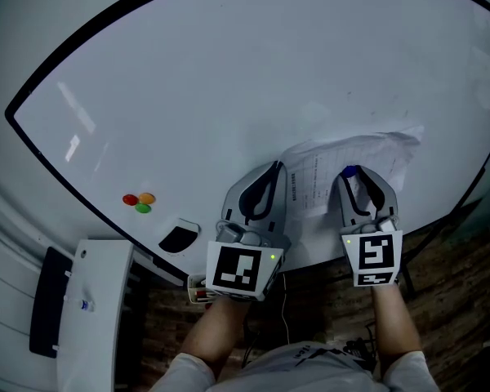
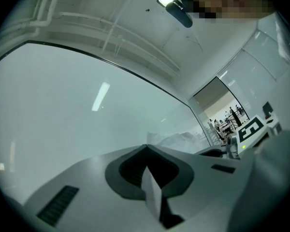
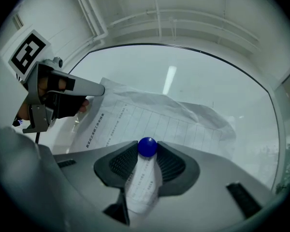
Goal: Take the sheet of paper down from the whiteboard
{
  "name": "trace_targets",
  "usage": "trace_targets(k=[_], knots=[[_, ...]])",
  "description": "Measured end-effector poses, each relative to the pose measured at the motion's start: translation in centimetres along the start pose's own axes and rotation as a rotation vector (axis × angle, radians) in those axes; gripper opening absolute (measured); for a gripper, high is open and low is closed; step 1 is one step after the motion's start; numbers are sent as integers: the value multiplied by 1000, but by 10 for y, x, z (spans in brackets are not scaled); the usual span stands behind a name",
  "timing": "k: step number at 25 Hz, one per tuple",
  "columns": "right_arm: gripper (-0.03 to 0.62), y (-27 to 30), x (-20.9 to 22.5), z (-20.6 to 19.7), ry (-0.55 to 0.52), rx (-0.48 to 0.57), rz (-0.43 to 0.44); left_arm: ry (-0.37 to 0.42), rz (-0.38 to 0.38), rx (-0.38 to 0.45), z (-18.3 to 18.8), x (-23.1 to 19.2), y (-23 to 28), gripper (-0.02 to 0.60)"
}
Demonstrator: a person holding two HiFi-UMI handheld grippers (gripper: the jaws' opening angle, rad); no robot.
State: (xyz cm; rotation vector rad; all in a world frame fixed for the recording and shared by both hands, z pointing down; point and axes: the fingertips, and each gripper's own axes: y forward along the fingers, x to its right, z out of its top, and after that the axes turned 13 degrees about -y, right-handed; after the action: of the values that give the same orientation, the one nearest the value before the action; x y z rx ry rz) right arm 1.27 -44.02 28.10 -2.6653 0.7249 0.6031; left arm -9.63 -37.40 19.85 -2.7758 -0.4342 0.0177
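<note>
Big whiteboard (image 1: pixel 229 80) up front. Crumpled sheet of paper (image 1: pixel 351 158) stuck low on its right side. Left gripper (image 1: pixel 272 168) at paper's left edge, fingers shut tight w/ the edge pinched btwn them. Right gripper (image 1: pixel 355 178) at paper's bottom, fingers wide, one each side of blue magnet (image 3: pixel 147 147), touching it. Red, orange & green magnets (image 1: pixel 139 201) far left, well apart from paper.

The white sheet (image 1: pixel 343 158), printed with a table, lies creased against the whiteboard's (image 1: pixel 229 80) lower right, with a blue magnet (image 1: pixel 350 171) on its lower edge.
</note>
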Motion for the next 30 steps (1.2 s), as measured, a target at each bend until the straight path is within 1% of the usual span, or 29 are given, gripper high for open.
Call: trace_targets(k=[8, 11, 12, 16, 20, 23, 30], knots=[[130, -15, -12, -4, 72, -11, 40, -46, -28, -73, -24, 0, -15, 12], [130, -30, -19, -9, 112, -28, 50, -70, -64, -66, -29, 9, -21, 12], [130, -37, -22, -11, 124, -35, 51, -76, -73, -75, -34, 11, -25, 12], [130, -66, -38, -15, 162, -88, 63, -100, -103, -175, -71, 19, -45, 12], [130, -82, -56, -21, 200, -121, 50, -121, -118, -235, -95, 17, -66, 12], [130, -101, -64, -22, 241, -158, 14, -151, -132, -273, -110, 20, -87, 12], [130, -136, -92, -25, 299, -168, -13, -181, -159, -336, -133, 24, -133, 12]])
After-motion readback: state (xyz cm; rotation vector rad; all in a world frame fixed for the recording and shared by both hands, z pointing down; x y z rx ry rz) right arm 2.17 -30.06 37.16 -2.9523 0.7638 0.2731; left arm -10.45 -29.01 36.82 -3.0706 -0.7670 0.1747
